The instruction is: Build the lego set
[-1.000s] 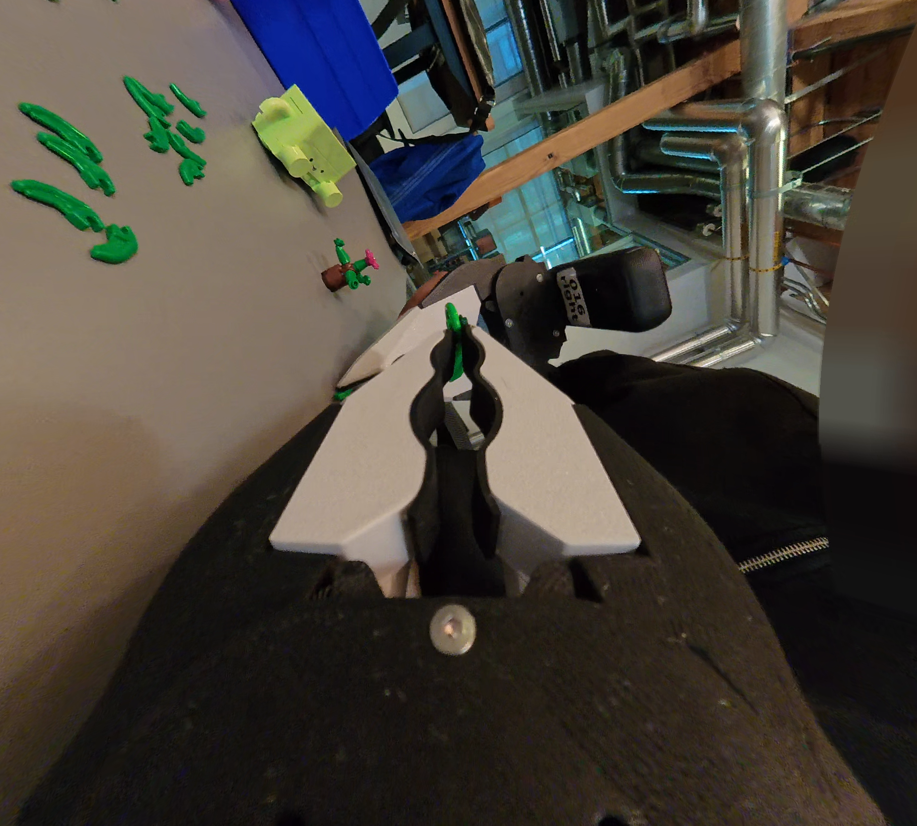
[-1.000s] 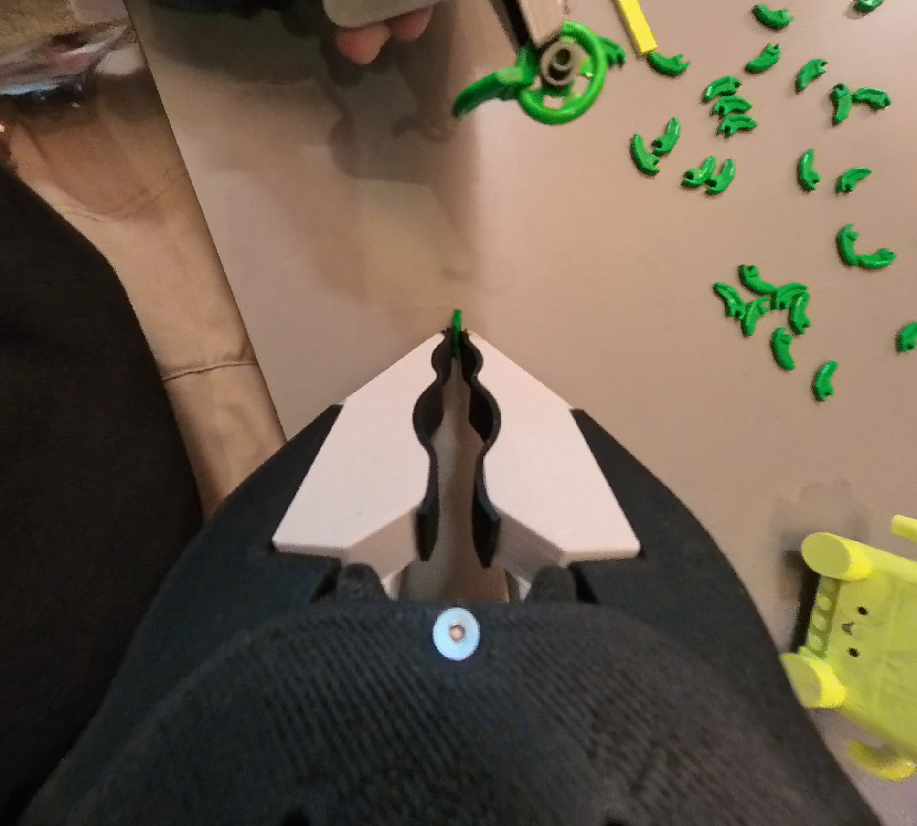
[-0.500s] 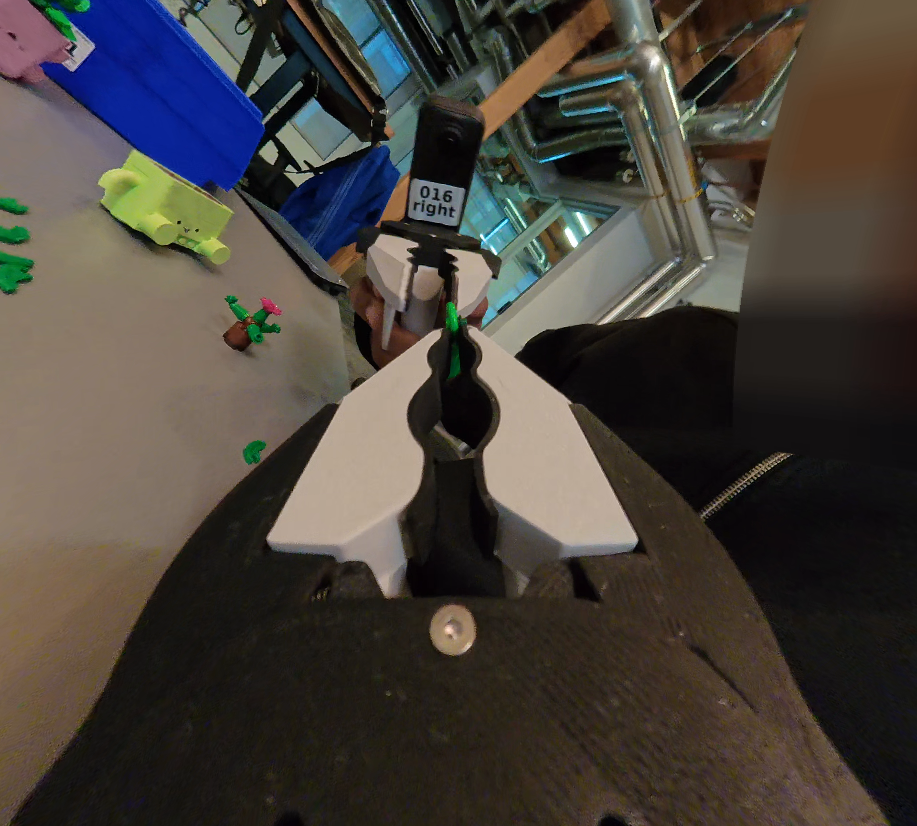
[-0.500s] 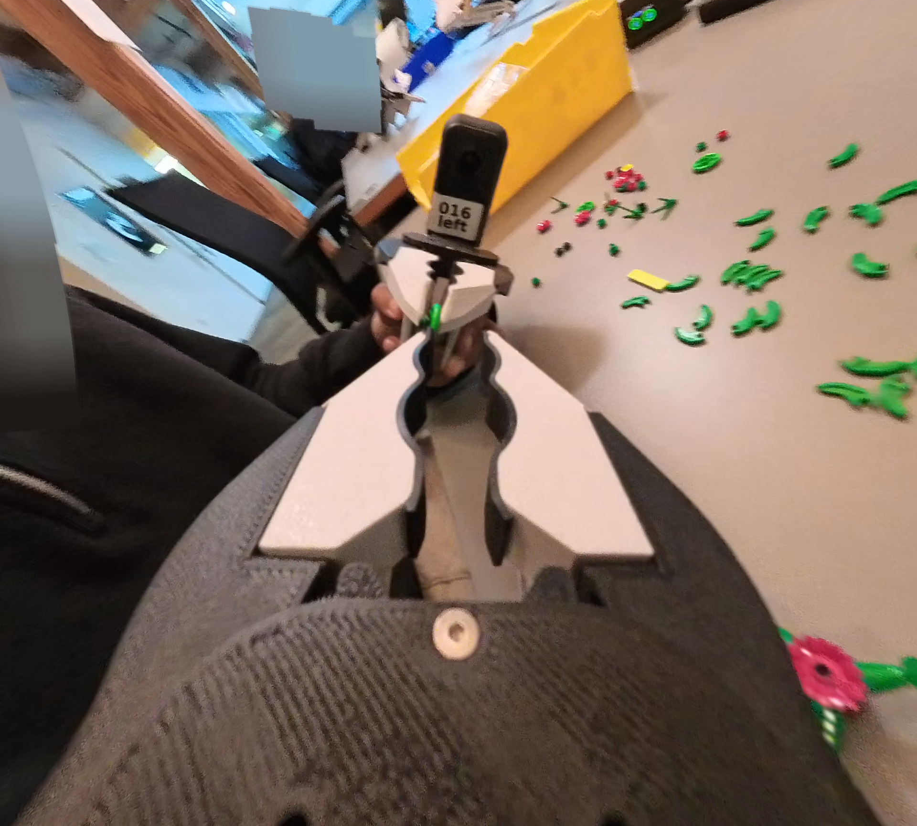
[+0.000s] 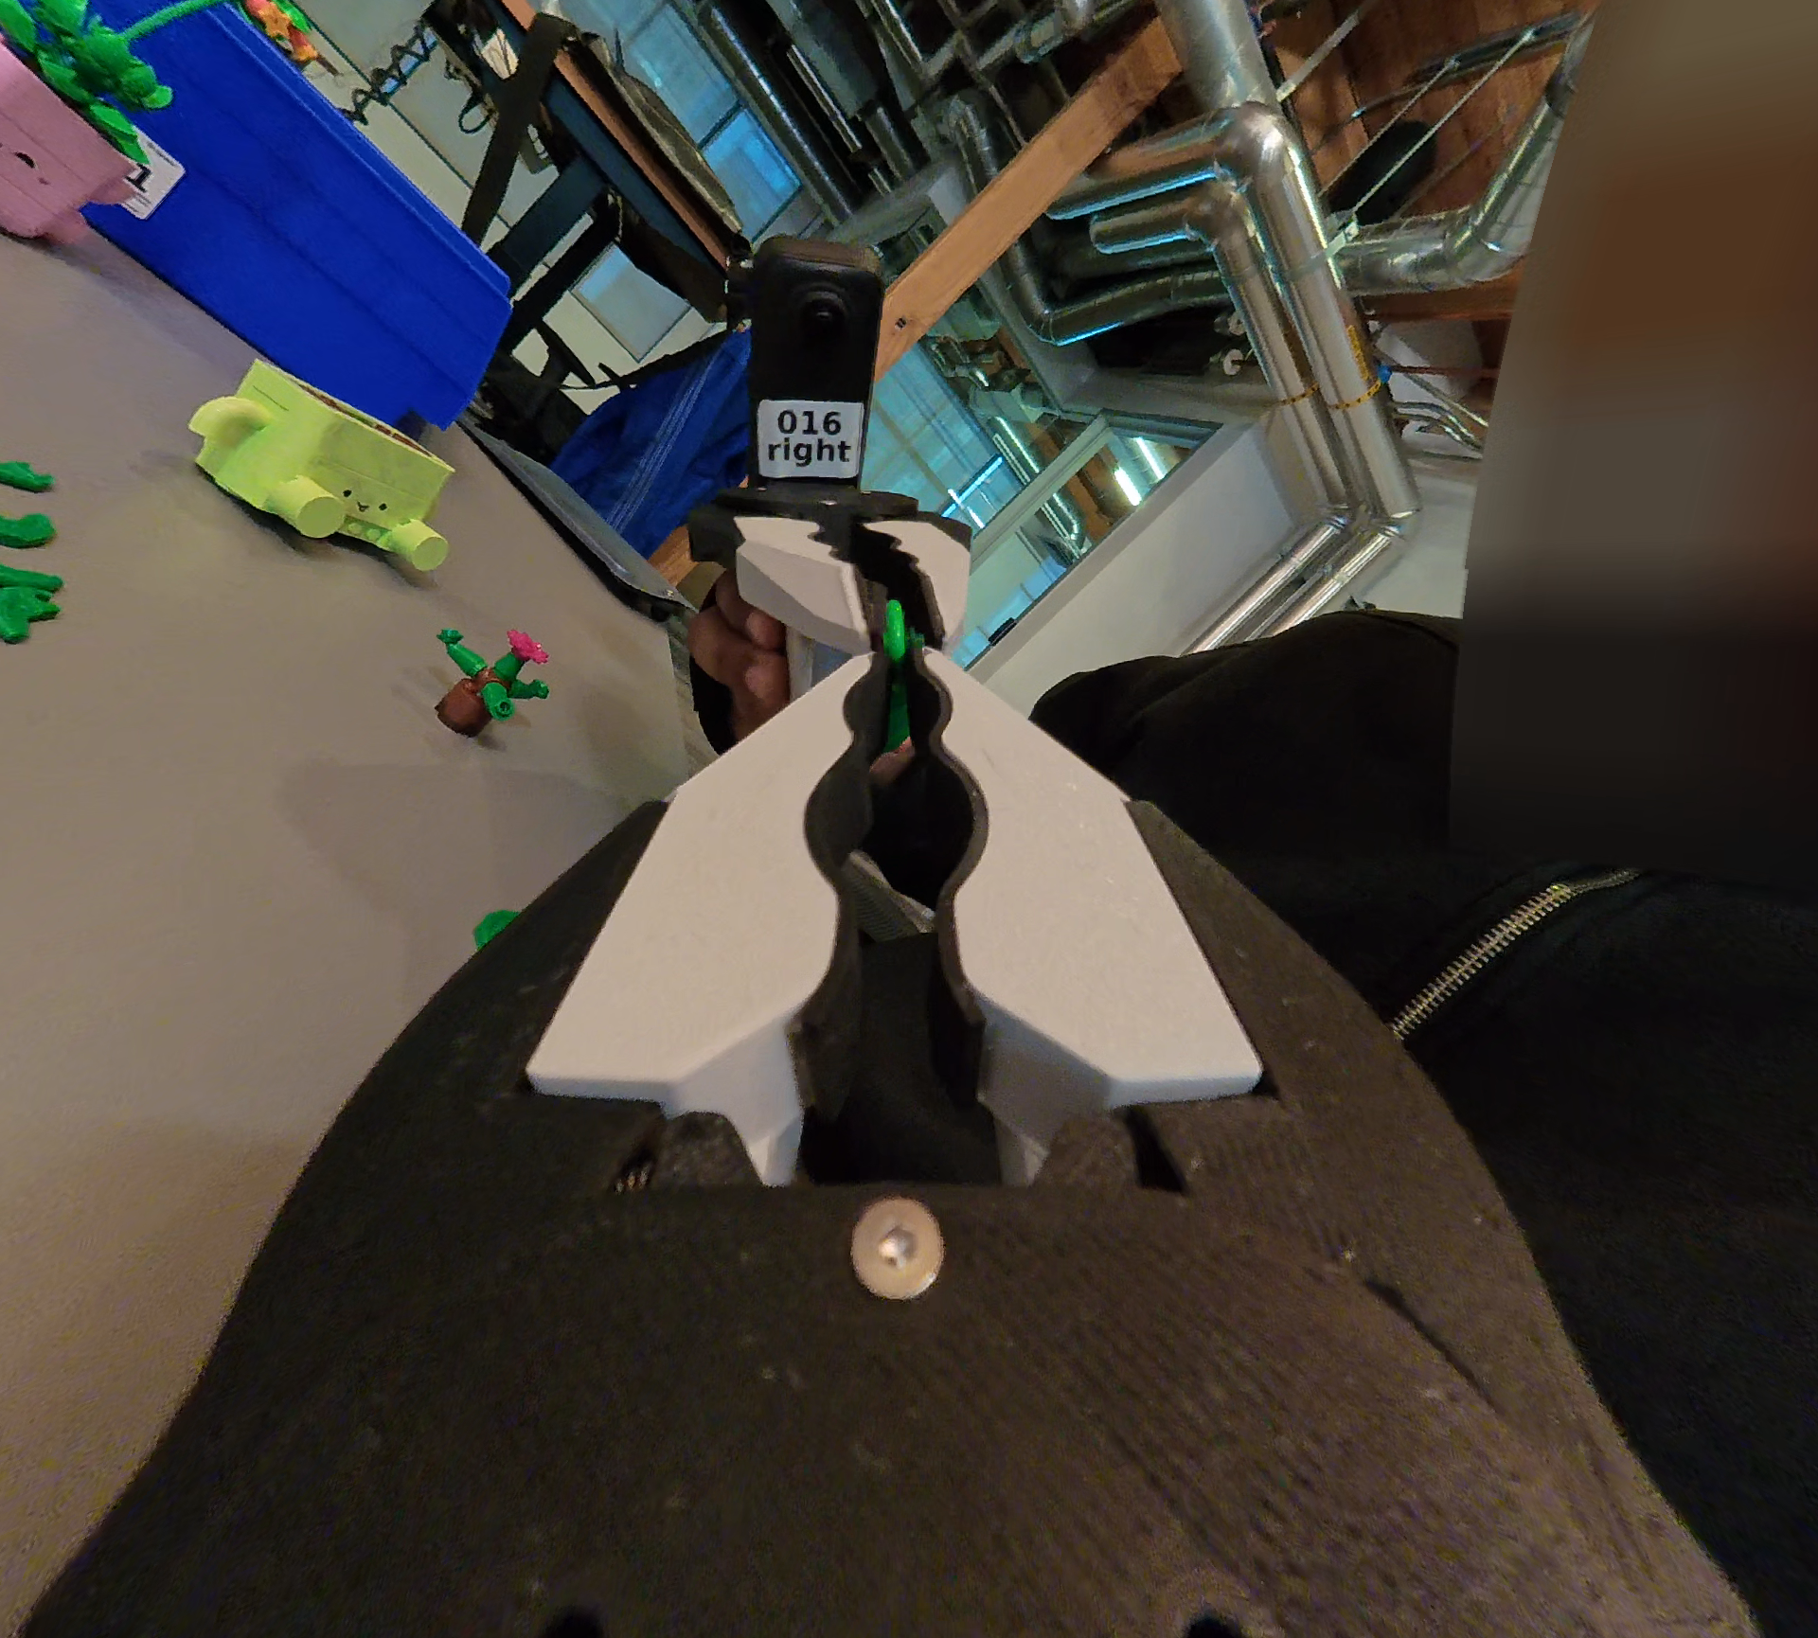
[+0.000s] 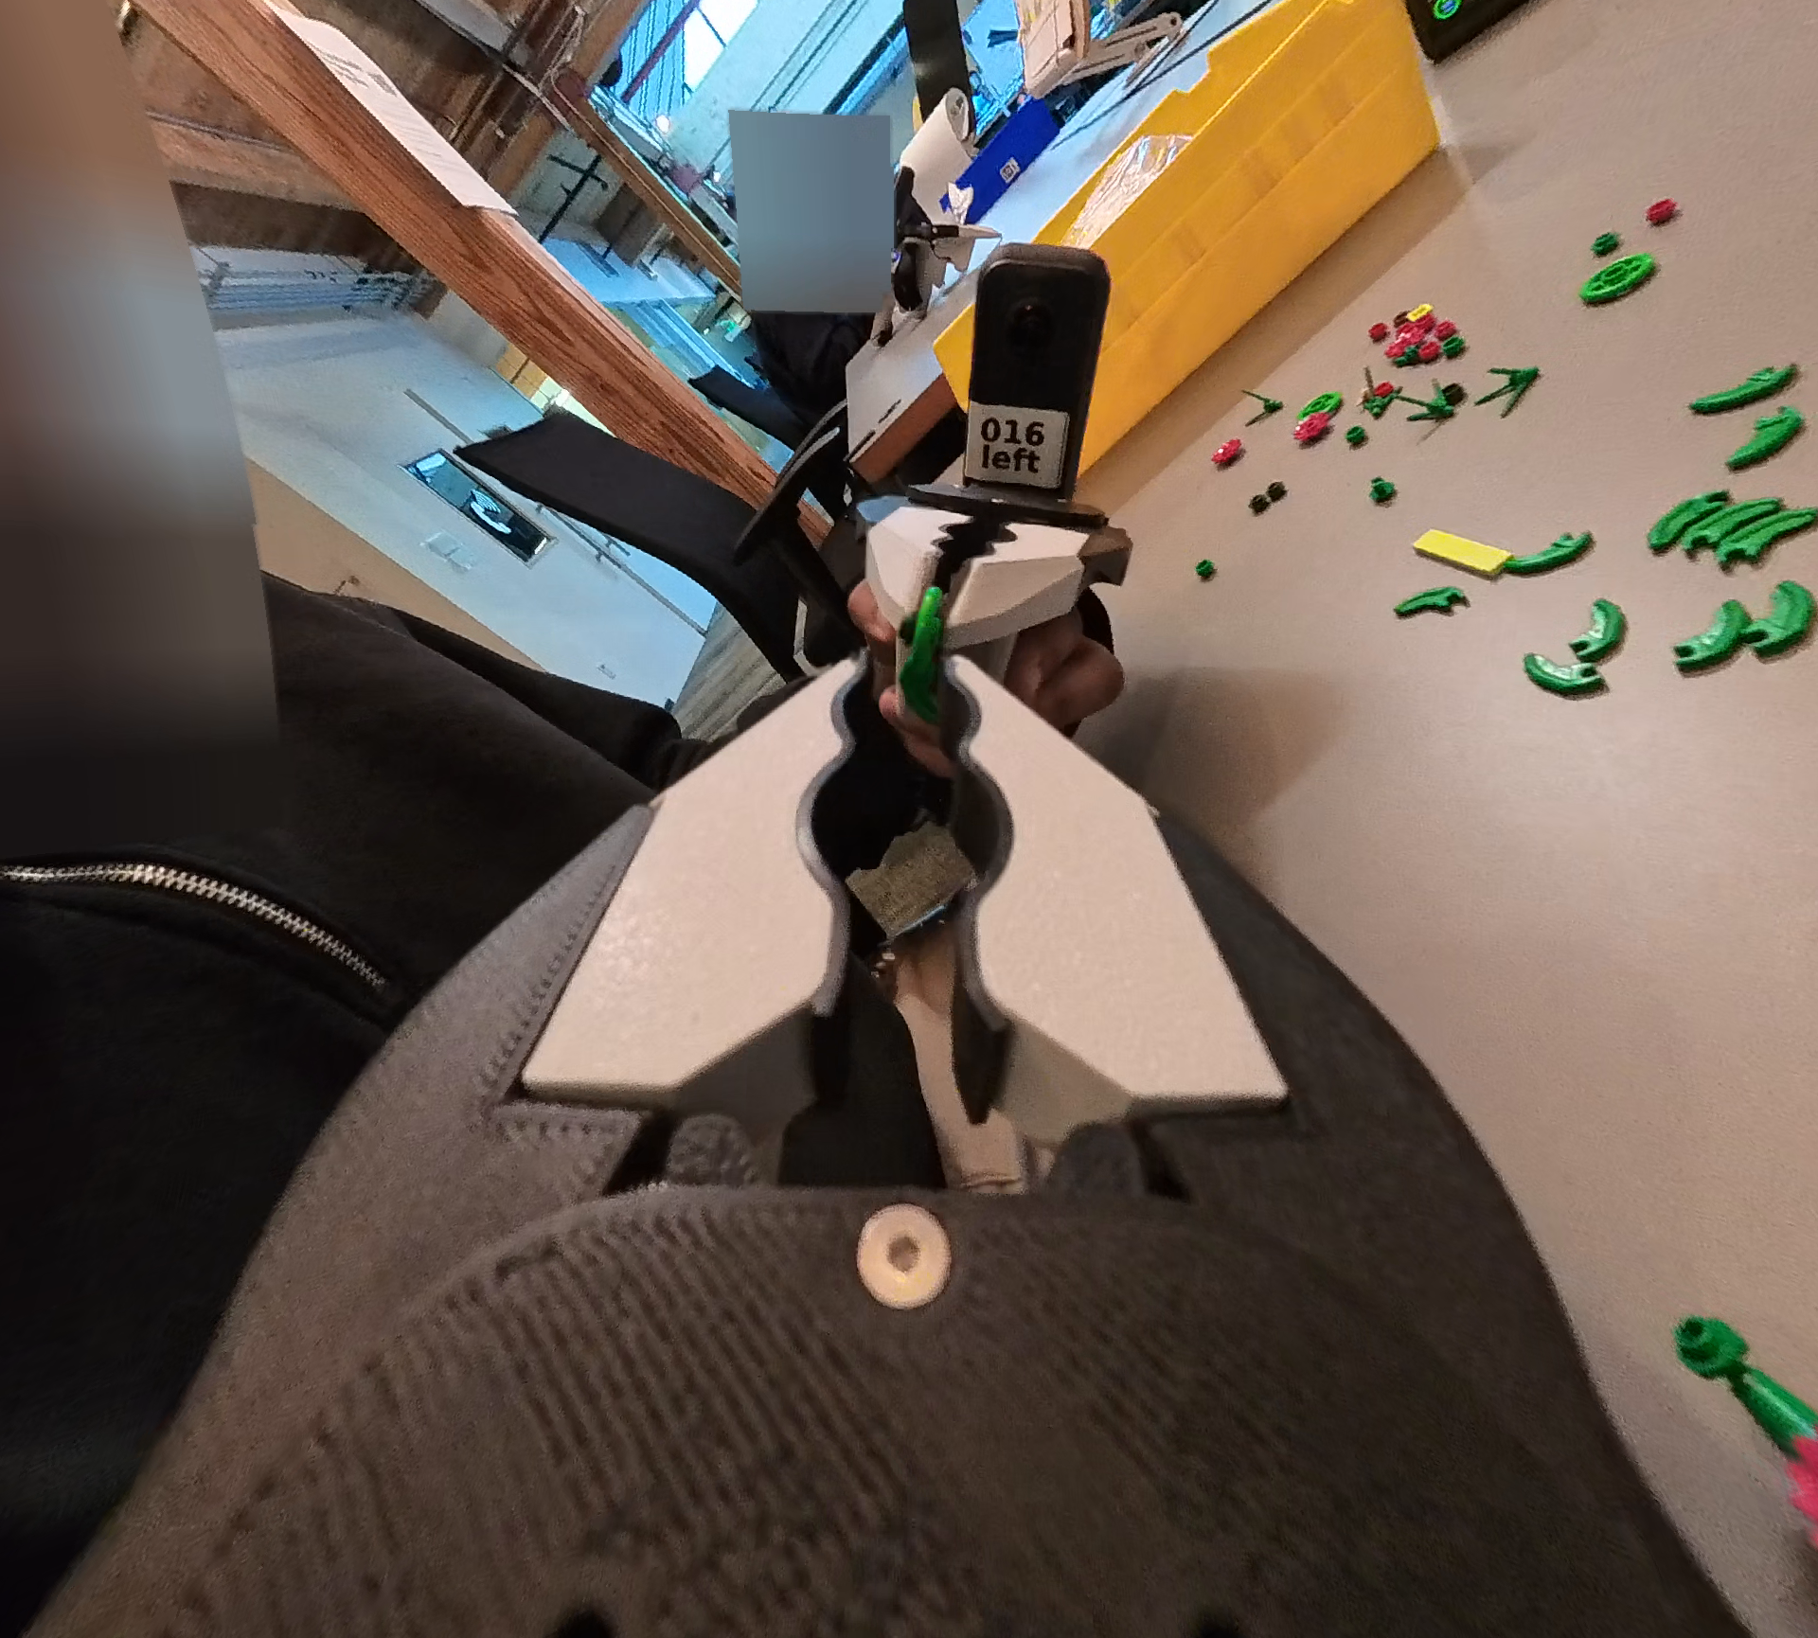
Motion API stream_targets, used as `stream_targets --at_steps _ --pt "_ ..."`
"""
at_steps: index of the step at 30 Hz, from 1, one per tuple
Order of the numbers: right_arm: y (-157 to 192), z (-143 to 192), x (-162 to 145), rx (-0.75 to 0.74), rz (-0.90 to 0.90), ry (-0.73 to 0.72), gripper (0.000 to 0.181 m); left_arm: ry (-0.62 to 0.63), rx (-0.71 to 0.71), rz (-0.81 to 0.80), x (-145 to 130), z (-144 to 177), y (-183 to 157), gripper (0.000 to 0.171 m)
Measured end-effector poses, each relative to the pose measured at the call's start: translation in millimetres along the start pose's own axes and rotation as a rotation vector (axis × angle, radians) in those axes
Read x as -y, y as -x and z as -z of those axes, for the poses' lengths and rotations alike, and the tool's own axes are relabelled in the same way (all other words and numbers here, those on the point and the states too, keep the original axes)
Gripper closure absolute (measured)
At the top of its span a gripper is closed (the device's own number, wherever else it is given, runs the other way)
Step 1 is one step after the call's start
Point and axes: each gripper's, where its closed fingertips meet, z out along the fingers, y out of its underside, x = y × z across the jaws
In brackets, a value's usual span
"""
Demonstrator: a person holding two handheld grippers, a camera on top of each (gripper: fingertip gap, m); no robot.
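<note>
Left wrist view: grey table (image 5: pixel 246 902) fills the 9 o'clock half, tilted. Blue bin (image 5: pixel 295 233) at 10 o'clock on the far edge, pink block-built pot (image 5: pixel 39 174) with green foliage against it. Lime-green block figure (image 5: pixel 325 469) lies just this side of the bin. Small brown pot with pink flower (image 5: pixel 492 686) sits nearer, toward centre. Left gripper (image 5: pixel 900 666) has its jaws narrowed on a green leaf piece (image 5: pixel 897 696), held on edge at the tips. Right gripper (image 5: pixel 890 607) faces it from 12 o'clock, tip to tip, raised off the table; a hand wraps its handle.

Right wrist view: yellow bin (image 6: pixel 1230 184) at 1 o'clock on the table (image 6: pixel 1377 853). Loose green leaf pieces (image 6: pixel 1731 528) scattered at 3 o'clock, a flat yellow tile (image 6: pixel 1461 553) near them, small red and green bits (image 6: pixel 1417 341) farther back. Right gripper (image 6: pixel 910 686) stands at a narrow gap. The leaf piece (image 6: pixel 923 656) sits at that gap, coming from the left gripper (image 6: pixel 949 578). I cannot tell whether the right fingers touch it.
</note>
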Motion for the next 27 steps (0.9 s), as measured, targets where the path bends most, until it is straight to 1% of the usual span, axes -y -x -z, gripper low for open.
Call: stream_targets --at_steps 2,4,7,9,12,15,17,19,27 --pt "1 -2 -2 -0.007 0.017 0.009 0.172 0.021 0.007 -0.012 -4 -2 0 0.171" --pt "-1 -3 -2 -0.022 0.039 0.015 0.181 0.021 0.003 -0.021 -4 -4 -1 0.171" --pt "-1 -3 -2 -0.032 0.055 0.025 0.181 0.015 0.031 -0.055 -4 -4 1 0.17" --pt "0 -2 -2 -0.038 0.073 0.025 0.181 0.001 0.072 -0.095 -2 -5 4 0.154" --pt "2 -2 -2 -0.043 0.096 0.041 0.181 0.0 0.066 -0.148 -2 -7 -2 0.141" --pt "0 -4 -9 -0.082 0.152 0.097 0.181 0.025 0.049 -0.172 -7 -11 -7 0.142" --pt "2 -6 -10 -0.09 0.189 0.11 0.181 0.053 0.061 -0.191 -11 -13 -6 0.151" --pt "5 -7 -9 -0.096 0.214 0.109 0.181 0.068 0.053 -0.205 -14 -15 -8 0.154" --pt "8 -7 -7 -0.124 0.276 0.119 0.181 0.059 0.046 -0.214 -11 -12 -11 0.163"
